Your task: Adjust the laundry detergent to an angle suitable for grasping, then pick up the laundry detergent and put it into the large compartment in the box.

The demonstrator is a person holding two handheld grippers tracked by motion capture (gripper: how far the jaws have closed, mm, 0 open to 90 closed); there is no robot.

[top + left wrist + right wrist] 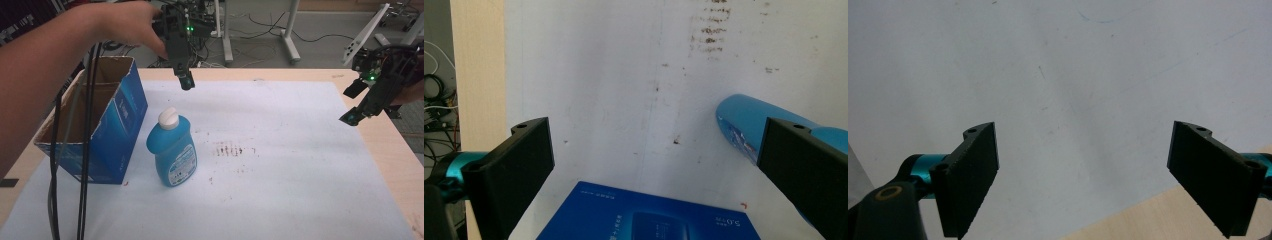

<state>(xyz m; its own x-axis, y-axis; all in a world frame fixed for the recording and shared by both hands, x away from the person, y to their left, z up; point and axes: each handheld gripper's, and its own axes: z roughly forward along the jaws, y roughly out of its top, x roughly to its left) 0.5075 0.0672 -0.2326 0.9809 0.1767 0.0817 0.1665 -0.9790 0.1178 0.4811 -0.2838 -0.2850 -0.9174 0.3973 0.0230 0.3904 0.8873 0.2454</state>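
On white mat (280,200): blue bottle (172,152) upright beside box (117,125); judged rigid, slippery, best gripped at neck. Left gripper (186,82), right gripper (350,117) spread wide, nothing held.

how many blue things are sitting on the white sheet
2: a blue bottle with a white cap stands upright near the middle-left of the sheet, and an open blue cardboard box stands just left of it. The box's inside is only partly visible, so more could be hidden there.
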